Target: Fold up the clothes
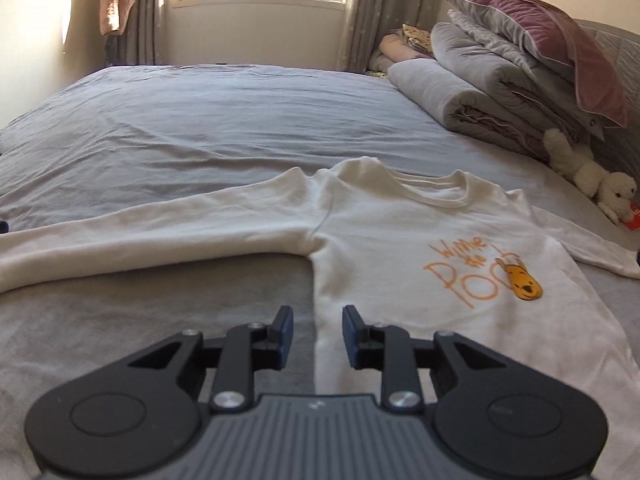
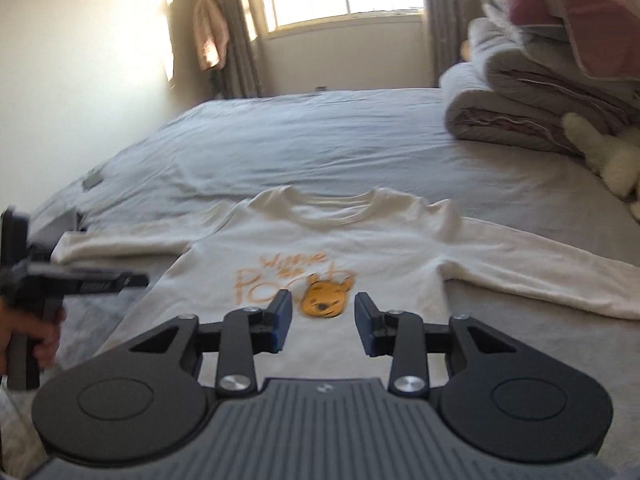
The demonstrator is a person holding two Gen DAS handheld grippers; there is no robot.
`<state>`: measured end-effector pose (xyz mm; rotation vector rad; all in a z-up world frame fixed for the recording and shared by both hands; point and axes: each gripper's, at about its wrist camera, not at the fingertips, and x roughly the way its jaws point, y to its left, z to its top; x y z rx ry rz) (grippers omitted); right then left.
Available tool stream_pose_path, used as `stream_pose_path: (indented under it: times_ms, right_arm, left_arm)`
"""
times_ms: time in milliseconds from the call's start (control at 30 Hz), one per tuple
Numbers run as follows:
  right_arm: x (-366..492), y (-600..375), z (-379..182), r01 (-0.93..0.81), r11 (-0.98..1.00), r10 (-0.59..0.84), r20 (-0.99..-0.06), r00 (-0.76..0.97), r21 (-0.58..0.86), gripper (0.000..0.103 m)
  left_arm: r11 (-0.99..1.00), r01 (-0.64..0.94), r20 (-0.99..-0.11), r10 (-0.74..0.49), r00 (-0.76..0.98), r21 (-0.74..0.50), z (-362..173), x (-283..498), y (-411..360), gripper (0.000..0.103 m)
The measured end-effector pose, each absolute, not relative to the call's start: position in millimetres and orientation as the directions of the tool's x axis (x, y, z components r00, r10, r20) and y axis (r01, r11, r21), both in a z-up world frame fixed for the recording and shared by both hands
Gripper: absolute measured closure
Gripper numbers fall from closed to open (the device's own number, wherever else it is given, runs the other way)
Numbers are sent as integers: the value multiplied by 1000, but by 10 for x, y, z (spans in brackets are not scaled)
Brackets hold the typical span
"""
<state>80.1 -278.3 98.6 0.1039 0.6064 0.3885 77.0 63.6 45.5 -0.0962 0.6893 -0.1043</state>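
- A cream long-sleeved shirt [image 1: 400, 256] with an orange bear print [image 2: 322, 300] lies flat, front up, on the grey bed [image 1: 200, 120], sleeves spread out to both sides.
- The left gripper [image 1: 318, 334] hovers over the shirt's side edge, jaws apart and holding nothing.
- The right gripper [image 2: 323, 320] hangs just short of the print, jaws wide and empty.
- Folded quilts [image 1: 480, 80] and a white plush toy [image 1: 592, 176] sit ahead to the right.

Cream long-sleeved shirt [image 1: 384, 248] lies flat, front up; sleeves spread.
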Motion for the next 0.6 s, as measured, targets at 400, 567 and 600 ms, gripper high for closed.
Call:
stream_pose_path:
  times_ms: [400, 567, 600]
  right_arm:
    - [1434, -3262, 497, -133, 929, 330, -607, 723, 346, 98]
    - [1554, -3098, 231, -164, 945, 322, -720, 615, 282, 103]
    - [1573, -3114, 216, -155, 943, 325, -717, 616, 295, 103]
  left_arm:
    - [954, 264, -655, -291, 698, -142, 327, 618, 96, 76]
    - [958, 241, -689, -280, 669, -156, 230, 613, 167, 76]
    - [958, 233, -691, -283, 665, -168, 235, 614, 198, 76]
